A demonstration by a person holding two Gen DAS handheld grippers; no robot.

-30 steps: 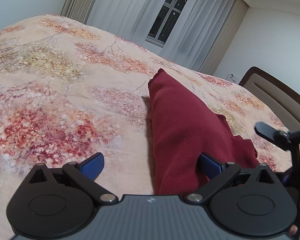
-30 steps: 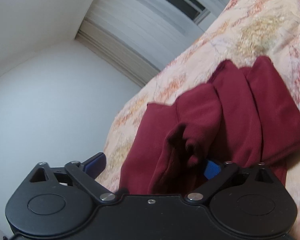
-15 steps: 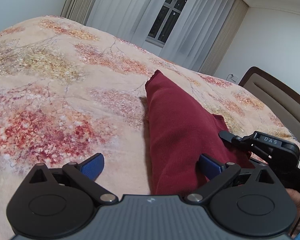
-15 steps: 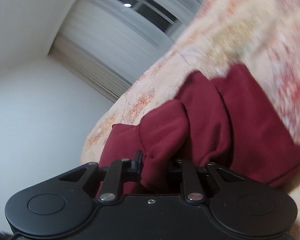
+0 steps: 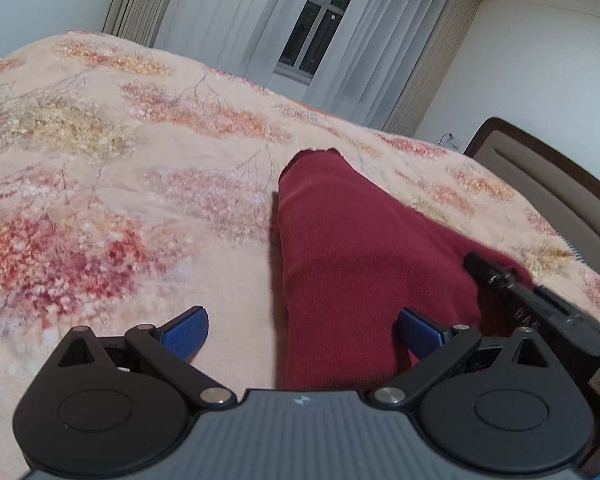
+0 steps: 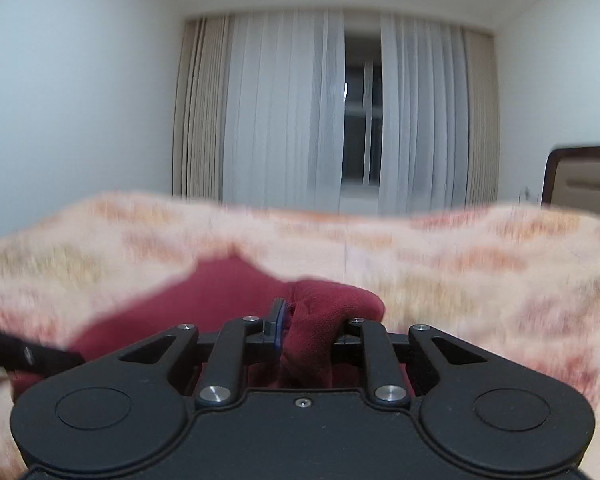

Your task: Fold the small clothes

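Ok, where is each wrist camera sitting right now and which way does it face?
Left wrist: on the open left gripper, low over the bedspread, looking along the red garment toward the window.
Right wrist: on the right gripper, shut on garment cloth, level toward the window.
Shared: garment, bedspread, window, headboard; the left view catches the right gripper.

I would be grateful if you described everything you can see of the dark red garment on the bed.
The dark red garment is a soft, finely ribbed knit, lying in a long folded strip on the floral bedspread, its narrow end pointing toward the window. The open left gripper straddles its near edge. The right gripper is shut on a bunched fold of it. That view is motion-blurred, so finer detail there is unclear.
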